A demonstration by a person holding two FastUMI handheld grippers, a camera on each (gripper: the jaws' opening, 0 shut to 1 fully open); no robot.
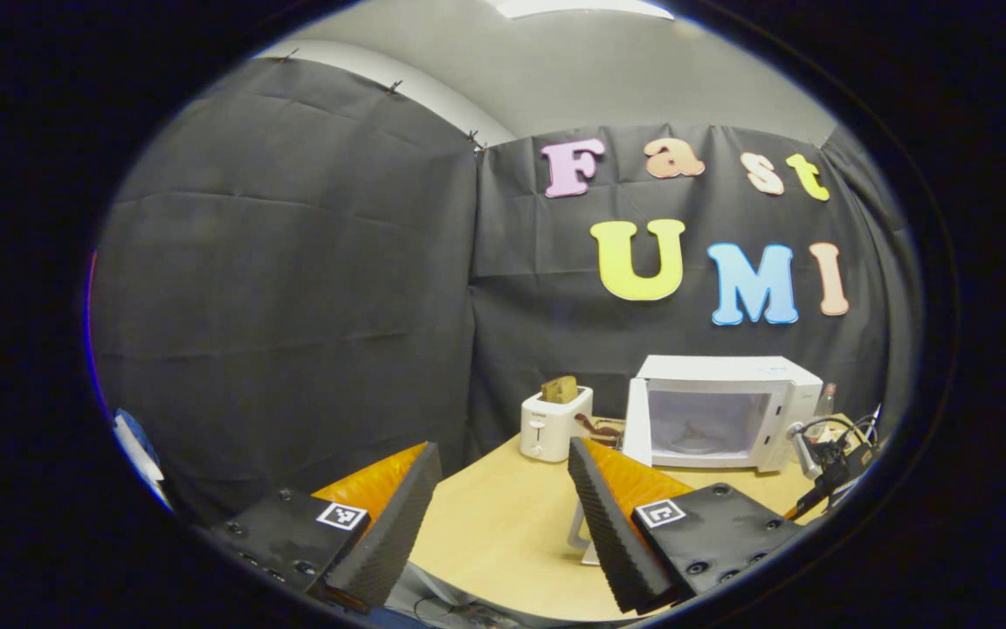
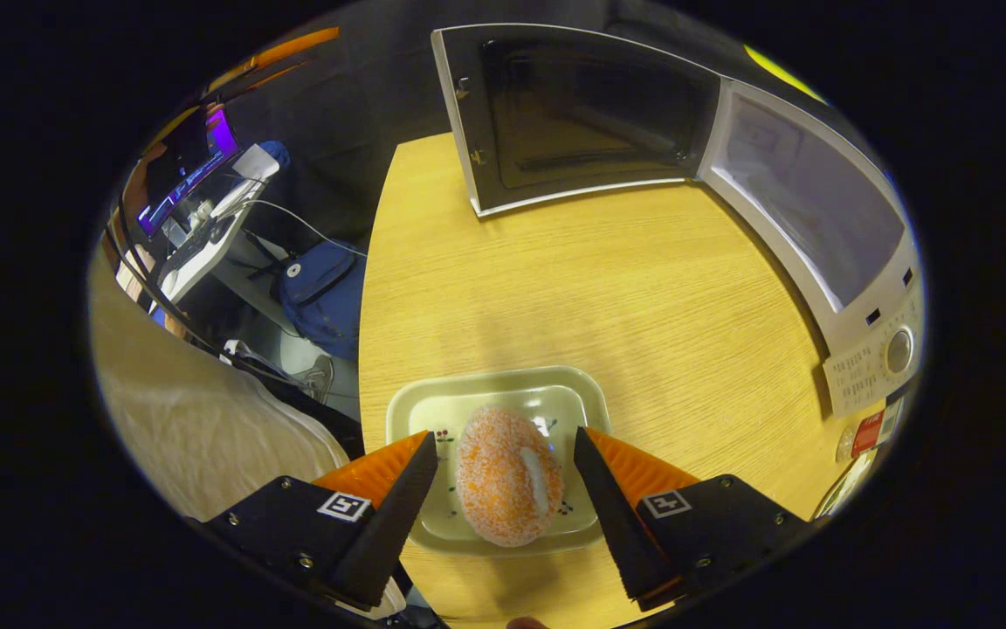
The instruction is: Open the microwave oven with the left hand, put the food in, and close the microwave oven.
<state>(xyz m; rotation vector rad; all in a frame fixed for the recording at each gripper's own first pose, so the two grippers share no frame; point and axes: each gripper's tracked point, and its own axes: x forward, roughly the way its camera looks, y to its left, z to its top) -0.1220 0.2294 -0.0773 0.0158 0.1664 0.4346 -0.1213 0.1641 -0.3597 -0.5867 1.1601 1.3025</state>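
The white microwave [image 1: 717,411] stands at the back of the wooden table with its door [image 1: 638,424] swung open to the left. My left gripper [image 1: 503,450] hangs open well short of it, with nothing between its fingers. In the right gripper view the microwave [image 2: 809,218] is at the upper right, and its open door [image 2: 573,114] is at the top. An orange sugared donut [image 2: 510,476] lies on a pale square plate [image 2: 433,406] near the table's front edge. My right gripper [image 2: 503,441] is open above it, one finger on each side, apart from the donut.
A white toaster [image 1: 554,424] holding bread stands left of the microwave. The wooden table [image 2: 608,288] has a curved left edge. Beyond it a blue backpack [image 2: 320,288] lies on the floor and a desk holds a lit monitor [image 2: 189,166]. A person's light garment [image 2: 197,428] is close at the left.
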